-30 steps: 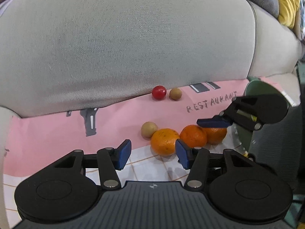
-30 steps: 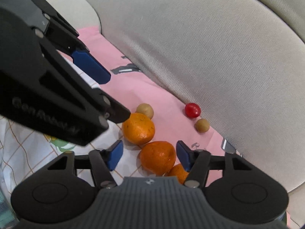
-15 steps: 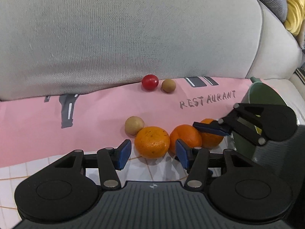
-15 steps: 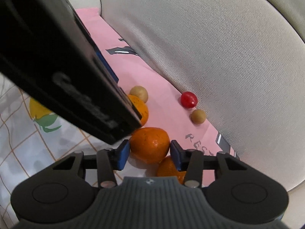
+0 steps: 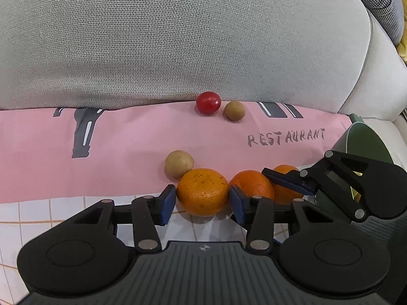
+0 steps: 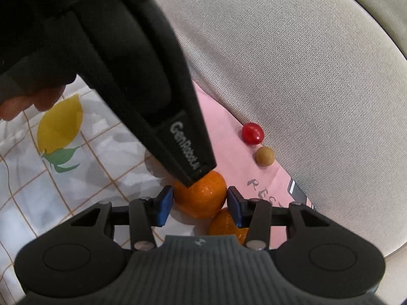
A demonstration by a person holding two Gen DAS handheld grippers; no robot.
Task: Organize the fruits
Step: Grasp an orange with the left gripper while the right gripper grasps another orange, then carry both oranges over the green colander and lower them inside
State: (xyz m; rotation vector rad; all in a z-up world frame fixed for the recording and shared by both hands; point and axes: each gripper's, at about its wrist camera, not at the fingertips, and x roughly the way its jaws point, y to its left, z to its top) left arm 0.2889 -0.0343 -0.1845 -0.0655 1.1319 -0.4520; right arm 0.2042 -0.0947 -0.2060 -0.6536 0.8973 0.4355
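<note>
Now, line by line:
Setting: a pink cloth [image 5: 132,152] printed with "RESTAURANT" lies on a sofa seat against a grey back cushion [image 5: 178,38]; nearer the cameras the cloth turns white with an orange grid and a printed lemon [image 6: 59,124].
Oranges: three lie in a row near the pink-white border. The left orange [image 5: 202,192] touches the middle orange [image 5: 251,186], and the right orange [image 5: 286,185] sits just behind the right gripper's finger.
Small fruits: a tan round fruit [image 5: 178,164] touches the left orange at its far-left side; a red cherry tomato [image 5: 208,102] and a smaller brown round fruit [image 5: 234,110] lie side by side at the foot of the cushion, well apart from the oranges.
Left gripper [image 5: 202,199]: its jaws are closing around the left orange, and the blue pads appear to meet the peel on both sides; the fruit rests on the cloth.
Right gripper [image 6: 199,202]: narrowed onto the middle orange [image 6: 201,195], a blue pad against each flank; the right orange [image 6: 226,225] shows just below its right finger.
Bowl: a green bowl [image 5: 366,139] stands at the right edge, behind the right gripper.
Person: a hand [image 6: 33,101] shows at the upper left of the right wrist view, holding the left gripper's black body.
</note>
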